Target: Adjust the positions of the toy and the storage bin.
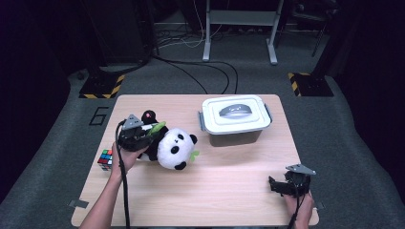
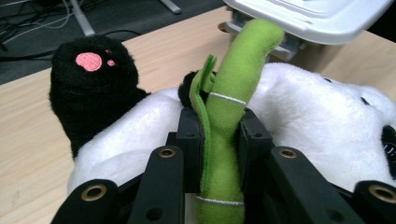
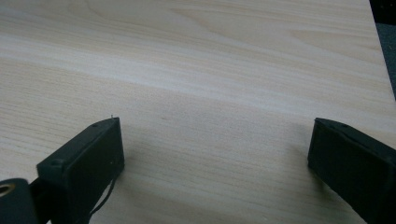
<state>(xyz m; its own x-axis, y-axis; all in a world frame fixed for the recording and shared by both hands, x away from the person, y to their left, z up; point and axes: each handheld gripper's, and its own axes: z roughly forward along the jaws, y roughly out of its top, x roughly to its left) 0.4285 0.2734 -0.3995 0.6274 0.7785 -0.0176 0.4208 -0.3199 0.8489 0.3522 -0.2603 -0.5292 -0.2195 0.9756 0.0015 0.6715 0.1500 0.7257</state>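
High view: nearest, at the table's [image 1: 224, 191] near right corner, the right gripper [image 1: 276, 185] sits low over bare wood in a hand [image 1: 298, 205], well apart from everything else. In the right gripper view its jaws stand wide with nothing but wood grain between them. Farther in on the left, a forearm runs up from the near edge to the left gripper [image 1: 152, 131], which lies on the panda [image 1: 172, 145], a plush toy lying on its side left of the table's middle with its white head toward the centre. The left gripper view looks along its jaws: they are pinched narrow on the green stalk [image 2: 224, 135], a soft bamboo stem sewn to the toy, pads pressing it from both sides. The stalk rises between the pads and bends over at its tip, with a small green leaf [image 2: 201, 88] just beside it. The panda's white body spreads behind the jaws, and a black paw [image 2: 93, 88] with a pink pad sticks up to the left in that view. Just left of the hand, near the table's left edge, sits a cube [image 1: 105, 159] with coloured squares, close to the panda but not touching it. Farthest, right of the middle toward the back edge, stands a box [image 1: 235, 125] with a white lid [image 1: 235, 113] shut on it, near the panda's head but apart.
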